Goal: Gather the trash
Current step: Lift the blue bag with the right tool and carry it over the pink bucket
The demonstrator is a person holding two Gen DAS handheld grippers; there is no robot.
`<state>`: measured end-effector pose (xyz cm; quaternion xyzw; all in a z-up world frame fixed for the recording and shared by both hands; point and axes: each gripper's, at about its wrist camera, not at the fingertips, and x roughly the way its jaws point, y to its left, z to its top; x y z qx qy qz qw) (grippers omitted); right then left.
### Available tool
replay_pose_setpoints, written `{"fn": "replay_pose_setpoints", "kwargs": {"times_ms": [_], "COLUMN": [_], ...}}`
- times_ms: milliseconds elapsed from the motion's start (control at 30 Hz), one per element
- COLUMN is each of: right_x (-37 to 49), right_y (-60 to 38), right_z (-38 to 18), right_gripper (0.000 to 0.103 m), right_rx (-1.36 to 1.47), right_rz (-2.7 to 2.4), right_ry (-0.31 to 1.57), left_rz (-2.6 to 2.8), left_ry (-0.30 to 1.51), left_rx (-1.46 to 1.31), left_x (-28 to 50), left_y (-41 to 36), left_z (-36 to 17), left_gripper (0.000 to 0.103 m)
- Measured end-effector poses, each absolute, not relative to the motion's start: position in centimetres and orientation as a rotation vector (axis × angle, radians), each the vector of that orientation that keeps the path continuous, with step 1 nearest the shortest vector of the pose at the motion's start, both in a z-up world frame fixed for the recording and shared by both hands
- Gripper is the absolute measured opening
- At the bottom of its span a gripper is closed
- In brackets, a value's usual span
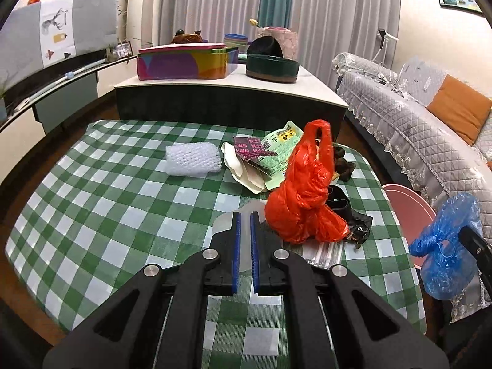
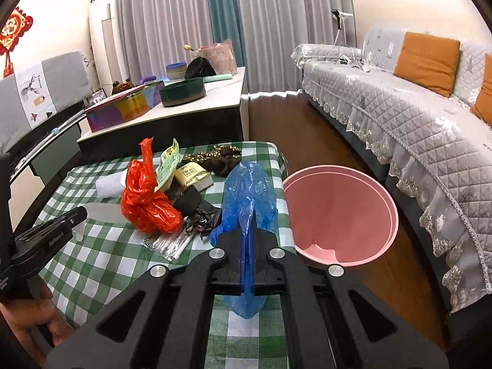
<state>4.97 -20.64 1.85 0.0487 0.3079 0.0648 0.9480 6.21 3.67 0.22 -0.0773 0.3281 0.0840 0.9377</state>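
Going left to right across the checked tablecloth (image 1: 101, 190), we first met a pale pad of bubble wrap (image 1: 193, 160), soft and dimpled, lying by itself. Right of it lay a heap of paper wrappers (image 1: 261, 160), one green-printed and one dark with pink lettering we could not read, partly hidden behind the orange bag.

Our left gripper (image 1: 245, 215) was drawn nearly together with only a narrow gap, and a translucent white plastic piece (image 1: 240, 215) lay under and between the tips; we could not tell whether it was pinched. Just right of the tips stood the crumpled orange plastic bag (image 1: 304, 196), twisted into a peak. It hid most of some black crumpled film (image 2: 200, 212) behind it, and clear sleeved straws (image 2: 172, 243) lay near its base.

Our right gripper (image 2: 246, 215) was clenched on a thin blue plastic bag (image 2: 249, 190), which billowed above the fingers and sagged below them, over the table's right edge. Right of the table stood a smooth pink bin (image 2: 341, 212) on the wooden floor, with the quilted grey sofa (image 2: 415, 123) beyond.
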Motion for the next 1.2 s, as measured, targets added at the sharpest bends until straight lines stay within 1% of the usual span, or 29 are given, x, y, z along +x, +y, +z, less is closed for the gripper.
{"fn": "replay_pose_setpoints", "kwargs": {"times_ms": [833,1200], "right_x": [3.7,3.5], "right_y": [-21.6,-22.9], "right_z": [4.0,5.2], "right_gripper": [0.001,0.001], "right_rx": [0.136,0.133], "right_rz": [0.141,0.113], "right_ry": [0.547,0.516], "left_rz": [0.142,0.124], "left_ry": [0.543,0.431], "left_rx": [-0.166,-0.128], "left_x": [3.1,2.2], "left_y": [4.0,2.8], "left_z": [3.1,6.4], "left_gripper": [0.006,0.006]}}
